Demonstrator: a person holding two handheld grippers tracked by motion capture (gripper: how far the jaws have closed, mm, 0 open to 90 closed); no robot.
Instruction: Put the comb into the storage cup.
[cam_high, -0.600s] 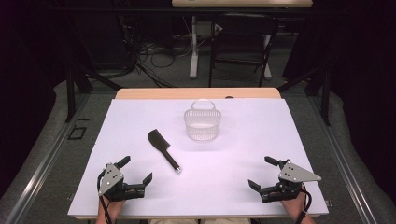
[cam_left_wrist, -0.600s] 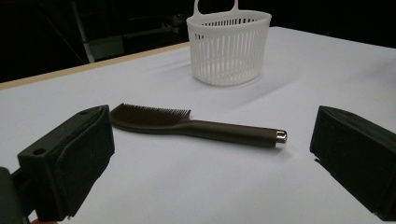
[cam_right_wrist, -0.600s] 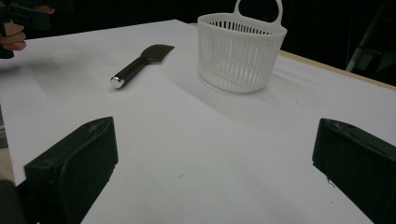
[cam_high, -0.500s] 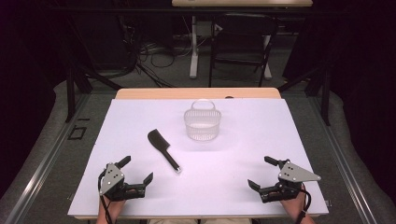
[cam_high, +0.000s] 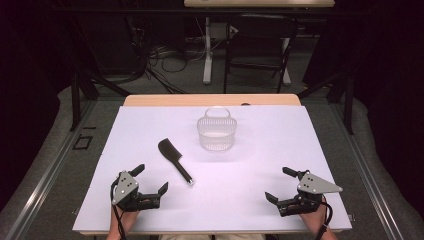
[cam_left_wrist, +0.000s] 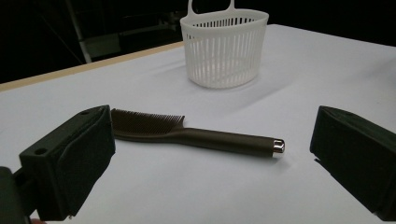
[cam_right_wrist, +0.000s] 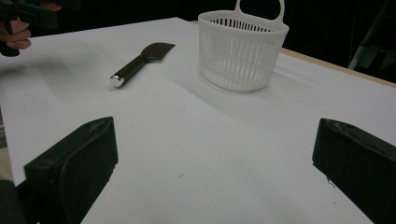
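Left claw (cam_high: 152, 180), jaws spread and empty, sits near the dark comb (cam_high: 174, 159) lying flat on the desk (cam_high: 250, 165) beside the white basket (cam_high: 216, 133). Best approach: straddle the handle (not the teeth) squarely before pinching. Right claw (cam_high: 279, 185) is spread too.

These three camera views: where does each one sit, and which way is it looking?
High view: above the near edge, looking forward and down on the table; both hands and each hand-held gripper, left and right, show.
Left gripper view: rides the left hand-held gripper, facing the comb between open jaws.
Right gripper view: rides the right hand-held gripper, facing the basket; the other hand shows top left.
Shared: comb and basket.
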